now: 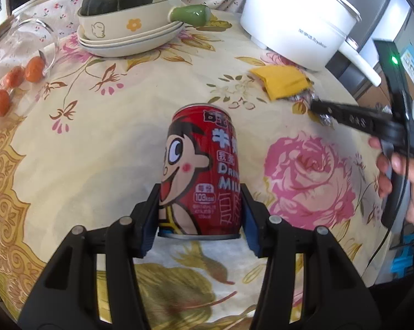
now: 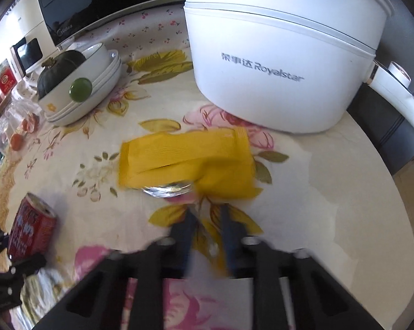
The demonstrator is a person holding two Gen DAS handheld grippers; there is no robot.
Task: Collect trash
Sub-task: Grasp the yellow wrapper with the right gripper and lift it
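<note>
Left hand-held gripper [image 1: 198, 206] level, clamped on upright red can [image 1: 202, 165], right hand-held gripper [image 2: 207, 217] angled down, narrowly parted, at yellow wrapper [image 2: 184, 159]

Trash: red can upright, yellow wrapper flat.
Red milk-drink can [image 1: 200, 170] with cartoon face, standing upright on floral tablecloth [image 1: 124, 126], top opened. Yellow snack wrapper [image 2: 184, 162] lying flat and crumpled just in front of white pot [image 2: 284, 55], silver foil lining showing at near edge. Well apart from each other.
</note>
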